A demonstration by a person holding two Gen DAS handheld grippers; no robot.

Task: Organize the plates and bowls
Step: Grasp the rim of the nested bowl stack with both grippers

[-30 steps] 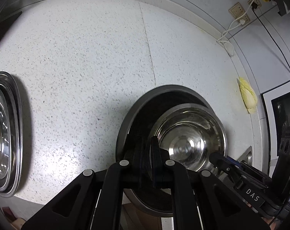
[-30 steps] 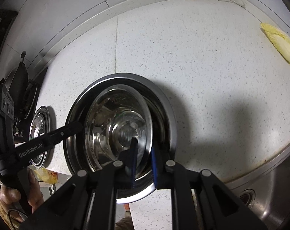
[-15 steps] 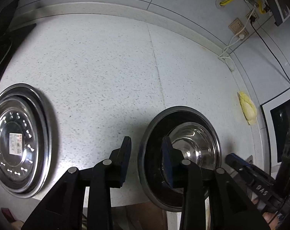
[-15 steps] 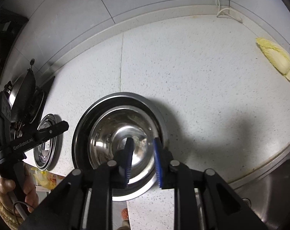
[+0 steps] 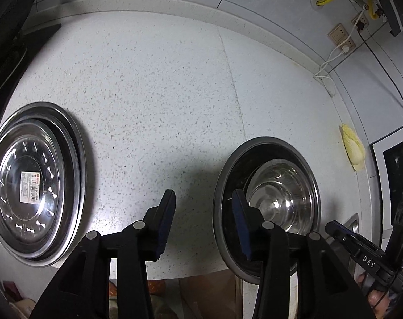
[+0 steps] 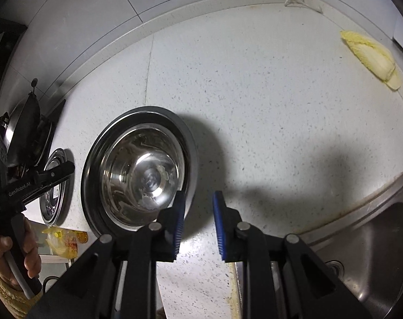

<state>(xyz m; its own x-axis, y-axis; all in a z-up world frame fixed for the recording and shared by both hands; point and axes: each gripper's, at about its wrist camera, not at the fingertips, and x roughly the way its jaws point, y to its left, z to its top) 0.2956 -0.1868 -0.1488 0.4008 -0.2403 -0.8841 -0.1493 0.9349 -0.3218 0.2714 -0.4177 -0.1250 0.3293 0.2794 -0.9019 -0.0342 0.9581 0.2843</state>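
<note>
A: What's changed on the speckled bench (image 5: 158, 85) since a second ago?

B: Both grippers have backed off the nested pair. The small steel bowl (image 6: 145, 178) now sits flat inside the large dark-rimmed bowl (image 6: 185, 138), near the bench's front edge; a second ago it was tilted up between the right fingers.

A: And the grippers?

B: The left gripper (image 5: 201, 212) was clamped on the large bowl's rim. Now its fingers are released, spread wide, one finger over bare bench, the other in front of the large bowl's left rim. The right gripper (image 6: 198, 223) has also let go; its fingers stand apart, just right of the bowls.

A: Count things for me, biggest first.

B: One sink (image 6: 382, 242) at the right. Two bowls, nested. At the left, a stack of steel plates (image 5: 33, 183), at least two by their rims, the top one labelled. One yellowish cabbage piece (image 6: 371, 58) lies well apart, near the back wall.
</note>
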